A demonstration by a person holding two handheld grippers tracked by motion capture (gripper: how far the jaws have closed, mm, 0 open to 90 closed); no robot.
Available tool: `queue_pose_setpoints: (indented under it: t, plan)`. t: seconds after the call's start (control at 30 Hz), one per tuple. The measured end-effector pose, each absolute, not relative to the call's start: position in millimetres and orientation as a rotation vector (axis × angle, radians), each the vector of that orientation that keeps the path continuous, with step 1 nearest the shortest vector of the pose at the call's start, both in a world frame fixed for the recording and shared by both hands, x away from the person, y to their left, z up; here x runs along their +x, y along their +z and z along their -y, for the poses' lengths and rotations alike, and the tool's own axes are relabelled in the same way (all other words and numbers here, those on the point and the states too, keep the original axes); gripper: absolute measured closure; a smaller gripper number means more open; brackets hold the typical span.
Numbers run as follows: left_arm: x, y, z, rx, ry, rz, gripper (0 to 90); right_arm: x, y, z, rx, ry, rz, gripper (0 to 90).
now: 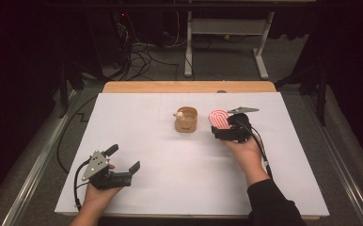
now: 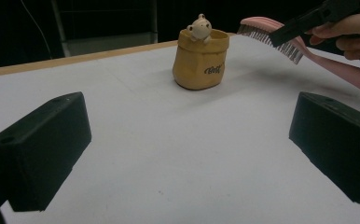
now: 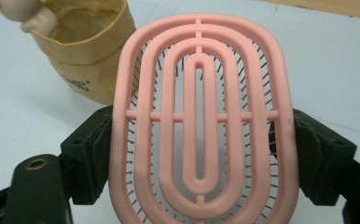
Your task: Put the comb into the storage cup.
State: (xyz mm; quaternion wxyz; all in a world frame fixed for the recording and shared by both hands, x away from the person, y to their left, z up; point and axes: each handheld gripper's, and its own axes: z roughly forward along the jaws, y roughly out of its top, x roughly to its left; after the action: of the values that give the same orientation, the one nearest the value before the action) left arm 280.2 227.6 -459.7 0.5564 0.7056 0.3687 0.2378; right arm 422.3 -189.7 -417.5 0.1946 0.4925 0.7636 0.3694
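Pink ribbed oval hairbrush (image 3: 199, 126), right claw (image 3: 199, 140) clamped

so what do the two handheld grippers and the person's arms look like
Both grippers, left gripper and right gripper, are black with blocky jaws, each topped by a grey three-cornered plate and trailing a black cable. The right arm wears a black sleeve; the left forearm is bare.

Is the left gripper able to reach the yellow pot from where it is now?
Probably yes. The left gripper has open, empty jaws facing the yellow pot, with bare white table between them. The pink brush in the right gripper hangs off to one side.
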Motion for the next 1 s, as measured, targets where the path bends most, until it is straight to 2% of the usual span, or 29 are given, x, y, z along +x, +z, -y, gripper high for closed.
queue_pose_setpoints:
  t: [0.43,1.0]
  plan:
    - [280.1,-460.6,-226.9,1.671,0.563,-0.88,0.0,383.7,-413.0,208.1,1.292,1.245,-2.03,20.3]
    - [278.8,-461.6,-227.4,1.68,0.558,-0.891,0.0,355.8,-412.8,220.2,1.228,1.424,-1.936,20.4]
